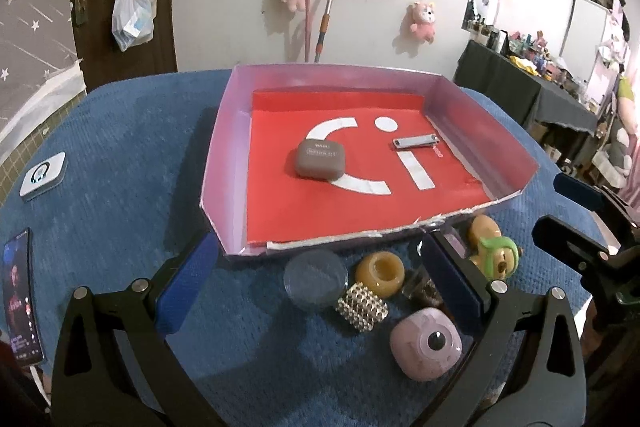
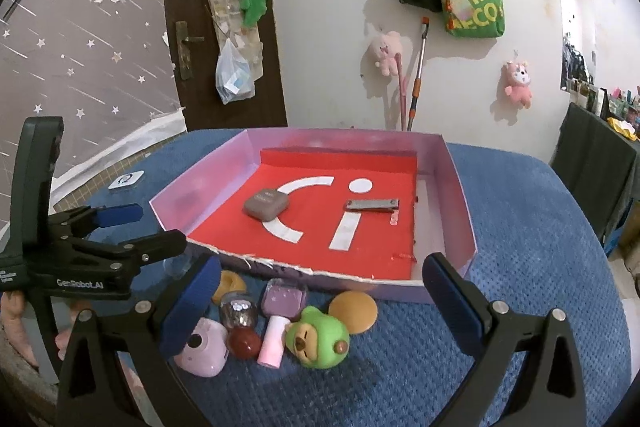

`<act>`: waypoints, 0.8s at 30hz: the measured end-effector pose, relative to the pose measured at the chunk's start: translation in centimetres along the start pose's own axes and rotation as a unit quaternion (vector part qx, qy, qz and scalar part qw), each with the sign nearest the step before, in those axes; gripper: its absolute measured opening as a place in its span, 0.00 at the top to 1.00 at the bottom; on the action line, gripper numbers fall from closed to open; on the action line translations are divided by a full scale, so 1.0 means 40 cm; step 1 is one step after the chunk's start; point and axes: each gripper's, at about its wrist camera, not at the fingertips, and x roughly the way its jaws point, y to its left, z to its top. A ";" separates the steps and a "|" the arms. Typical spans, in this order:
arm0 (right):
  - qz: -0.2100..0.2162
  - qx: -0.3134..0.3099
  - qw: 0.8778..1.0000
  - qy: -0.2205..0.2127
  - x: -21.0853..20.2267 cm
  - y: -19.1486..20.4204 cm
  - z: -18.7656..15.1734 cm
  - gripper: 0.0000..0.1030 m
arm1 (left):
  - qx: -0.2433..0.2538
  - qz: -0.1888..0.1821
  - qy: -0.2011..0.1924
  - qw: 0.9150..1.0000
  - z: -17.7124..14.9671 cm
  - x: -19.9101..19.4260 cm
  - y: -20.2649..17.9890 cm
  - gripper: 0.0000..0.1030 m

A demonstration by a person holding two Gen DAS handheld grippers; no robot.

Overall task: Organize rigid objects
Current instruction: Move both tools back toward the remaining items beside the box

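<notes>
Red-lined tray (image 1: 224,163) already holds two things, a brown case (image 1: 320,161) and a nail clipper (image 1: 414,143), so the sort looks barely started. Everything else sits on the blue cloth (image 1: 120,147) just in front: green bear toy (image 2: 318,341), pink camera (image 1: 426,345), amber ring (image 1: 380,273). Left gripper (image 1: 320,291) and right gripper (image 2: 324,307) both hang spread wide, holding nothing.

Red tray floor (image 1: 320,211) mostly free, trinket cluster (image 1: 384,287) crowding the tray's near wall (image 1: 320,247)

A home bedroom: plush toys (image 2: 387,51) and bags (image 2: 474,7) on the wall, cluttered dresser (image 1: 532,83).
</notes>
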 end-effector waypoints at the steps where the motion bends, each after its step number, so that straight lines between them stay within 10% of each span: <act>1: 0.001 0.002 1.000 0.003 0.002 -0.002 -0.003 0.00 | -0.001 0.000 0.003 1.000 -0.004 0.001 0.000 0.00; 24: 0.004 0.016 0.996 0.084 0.054 -0.012 -0.093 0.35 | 0.007 -0.084 0.074 0.994 -0.111 0.021 -0.085 0.16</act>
